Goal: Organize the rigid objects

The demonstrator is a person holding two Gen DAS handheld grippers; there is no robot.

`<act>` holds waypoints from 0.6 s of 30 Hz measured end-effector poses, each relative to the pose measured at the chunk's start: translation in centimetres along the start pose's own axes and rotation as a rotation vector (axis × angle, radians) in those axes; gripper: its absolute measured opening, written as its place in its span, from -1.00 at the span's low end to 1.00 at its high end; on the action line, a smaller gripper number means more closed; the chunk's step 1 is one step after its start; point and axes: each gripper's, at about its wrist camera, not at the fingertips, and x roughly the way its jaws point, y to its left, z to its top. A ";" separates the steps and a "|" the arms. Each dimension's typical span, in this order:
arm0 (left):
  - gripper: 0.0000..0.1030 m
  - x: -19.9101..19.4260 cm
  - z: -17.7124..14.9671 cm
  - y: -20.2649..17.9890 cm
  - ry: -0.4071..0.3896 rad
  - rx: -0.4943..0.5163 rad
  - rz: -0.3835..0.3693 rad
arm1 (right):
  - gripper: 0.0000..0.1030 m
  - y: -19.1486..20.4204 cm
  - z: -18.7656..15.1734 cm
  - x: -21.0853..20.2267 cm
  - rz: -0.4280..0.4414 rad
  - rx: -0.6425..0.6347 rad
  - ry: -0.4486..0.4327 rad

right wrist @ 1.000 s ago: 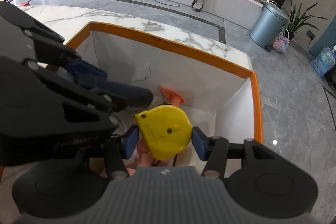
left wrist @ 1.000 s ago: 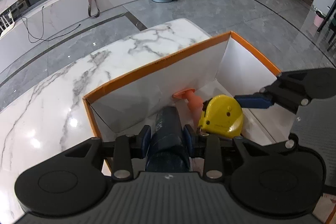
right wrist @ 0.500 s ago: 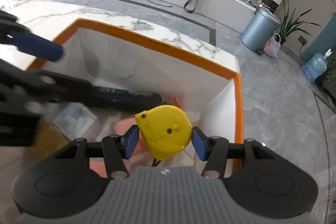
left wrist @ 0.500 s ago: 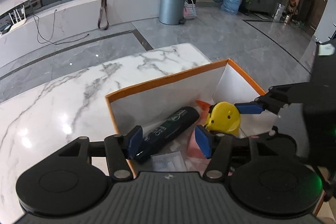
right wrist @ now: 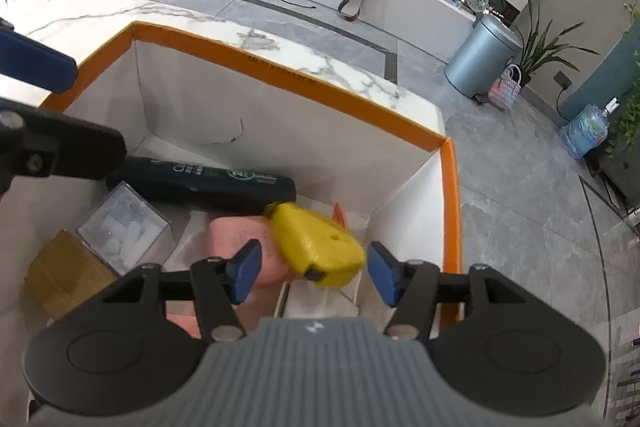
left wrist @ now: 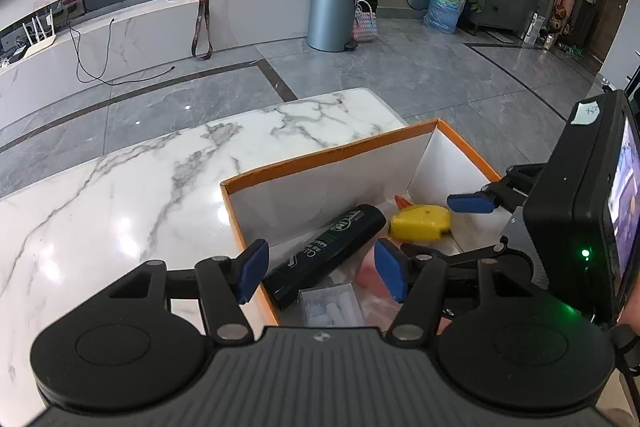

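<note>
An orange-rimmed white box point(left wrist: 328, 157) point(right wrist: 288, 79) stands on the marble table. Inside lie a dark green bottle point(left wrist: 326, 251) point(right wrist: 204, 181), a yellow tape measure point(left wrist: 420, 223) point(right wrist: 320, 247), a clear plastic case point(left wrist: 330, 305) point(right wrist: 124, 227) and a pink object point(right wrist: 236, 239). My left gripper point(left wrist: 320, 269) is open and empty above the box's near left corner. My right gripper point(right wrist: 314, 273) is open over the box; the tape measure, blurred, lies between and below its fingers, free of the pads.
A tan cardboard piece point(right wrist: 64, 275) lies at the box's left side. An orange item point(left wrist: 402, 201) pokes up in the far corner. The marble table point(left wrist: 140, 187) stretches left of the box. Beyond are grey floor and a bin point(left wrist: 332, 13).
My left gripper let go of the dark bottle and pulled back and up. My right gripper opened and the yellow tape measure dropped into the box.
</note>
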 end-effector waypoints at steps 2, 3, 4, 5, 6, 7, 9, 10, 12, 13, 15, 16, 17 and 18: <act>0.39 0.0 -0.1 -0.1 0.006 0.006 0.000 | 0.17 0.1 0.0 -0.2 0.003 -0.010 -0.001; 0.40 0.0 -0.1 -0.2 0.005 0.010 0.000 | 0.17 0.1 -0.1 -0.2 0.003 -0.013 -0.002; 0.40 0.0 -0.2 -0.2 0.006 0.011 0.000 | 0.17 0.2 0.0 -0.3 0.004 -0.015 -0.003; 0.41 -0.1 -0.2 -0.2 0.007 0.012 0.000 | 0.18 0.2 0.0 -0.5 0.004 -0.017 -0.005; 0.41 -0.2 -0.2 -0.2 0.008 0.013 0.001 | 0.18 0.1 0.0 -0.6 0.004 -0.017 -0.007; 0.42 -0.3 -0.3 -0.2 0.009 0.011 0.004 | 0.19 0.1 0.0 -0.8 0.005 -0.017 -0.009; 0.42 -0.7 -0.3 -0.2 0.005 0.006 0.006 | 0.19 0.2 0.0 -1.4 0.006 -0.016 -0.018; 0.42 -0.9 -0.3 -0.1 0.002 0.002 0.004 | 0.20 0.2 0.0 -1.8 0.008 -0.016 -0.023; 0.42 -1.5 -0.2 0.0 -0.006 -0.011 0.005 | 0.20 0.3 0.0 -2.6 0.012 -0.021 -0.033; 0.42 -1.9 -0.1 0.0 -0.011 -0.017 0.007 | 0.20 0.3 0.0 -3.0 0.012 -0.027 -0.038; 0.42 -2.7 0.0 -0.1 -0.024 -0.021 0.012 | 0.20 0.6 0.1 -4.1 0.010 -0.037 -0.054; 0.42 -3.3 0.1 -0.2 -0.033 -0.021 0.017 | 0.21 0.6 0.1 -4.7 0.009 -0.038 -0.064; 0.42 -3.9 0.1 -0.3 -0.044 -0.018 0.022 | 0.25 0.6 0.1 -5.5 0.010 -0.036 -0.077; 0.42 -4.5 0.0 -0.3 -0.054 -0.014 0.026 | 0.30 0.6 0.0 -6.1 0.012 -0.033 -0.088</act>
